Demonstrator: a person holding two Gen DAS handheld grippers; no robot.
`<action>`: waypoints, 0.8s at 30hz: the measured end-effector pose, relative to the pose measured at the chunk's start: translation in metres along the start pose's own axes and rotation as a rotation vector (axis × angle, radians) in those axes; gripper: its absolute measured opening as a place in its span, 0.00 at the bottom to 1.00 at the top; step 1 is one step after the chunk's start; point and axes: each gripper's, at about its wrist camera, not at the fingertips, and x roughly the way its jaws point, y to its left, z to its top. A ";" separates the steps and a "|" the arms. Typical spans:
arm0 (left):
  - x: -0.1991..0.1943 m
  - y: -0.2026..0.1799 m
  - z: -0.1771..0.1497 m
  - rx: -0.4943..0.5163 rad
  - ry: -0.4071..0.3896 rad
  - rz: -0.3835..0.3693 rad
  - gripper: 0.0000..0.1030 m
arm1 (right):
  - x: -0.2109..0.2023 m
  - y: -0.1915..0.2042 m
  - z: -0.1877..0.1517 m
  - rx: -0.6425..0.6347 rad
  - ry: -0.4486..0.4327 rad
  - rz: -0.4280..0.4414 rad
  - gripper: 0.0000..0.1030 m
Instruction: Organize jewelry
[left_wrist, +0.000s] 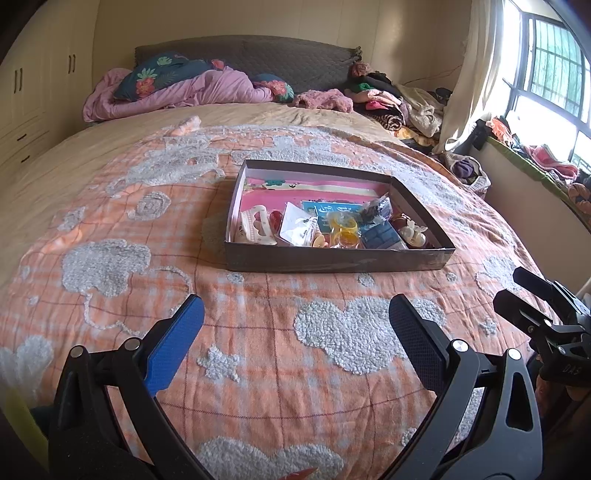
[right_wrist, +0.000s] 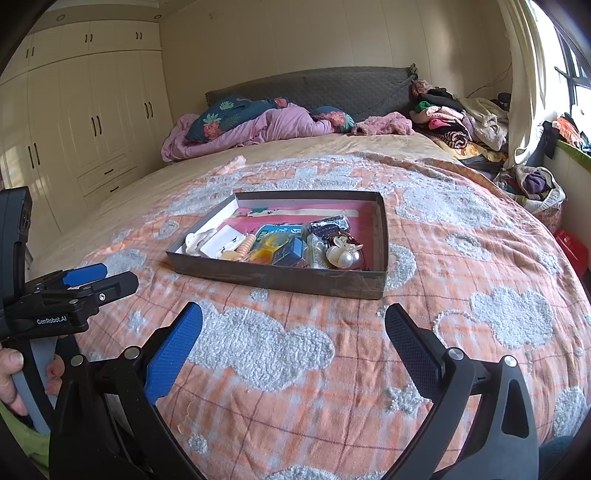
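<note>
Through the left wrist camera I see my left gripper (left_wrist: 295, 317) spread wide and empty above the orange bedspread (left_wrist: 258, 332), the jewelry box (left_wrist: 332, 260) lying ahead. From the right wrist camera, my right gripper (right_wrist: 293, 325) gapes empty too, near the box's front wall, pearl clip (right_wrist: 345, 254) inside

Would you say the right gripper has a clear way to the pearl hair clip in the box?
Probably yes: the right gripper is open, bare blanket lies between, and the pearl hair clip sits uncovered behind the box wall.

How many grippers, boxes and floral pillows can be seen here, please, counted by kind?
Grippers: 2, the left gripper and right gripper, both open.
Boxes: 1, the jewelry box.
Floral pillows: 2.
Total: 5.
</note>
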 end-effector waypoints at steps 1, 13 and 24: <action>0.000 0.000 0.000 -0.001 -0.001 0.001 0.91 | 0.000 0.000 0.000 0.000 0.000 0.000 0.96; -0.003 0.003 0.000 -0.006 -0.003 -0.002 0.91 | 0.001 -0.001 0.000 0.000 0.000 0.002 0.96; -0.005 0.003 0.001 -0.007 -0.007 -0.005 0.91 | 0.001 -0.001 0.000 -0.002 0.001 0.005 0.96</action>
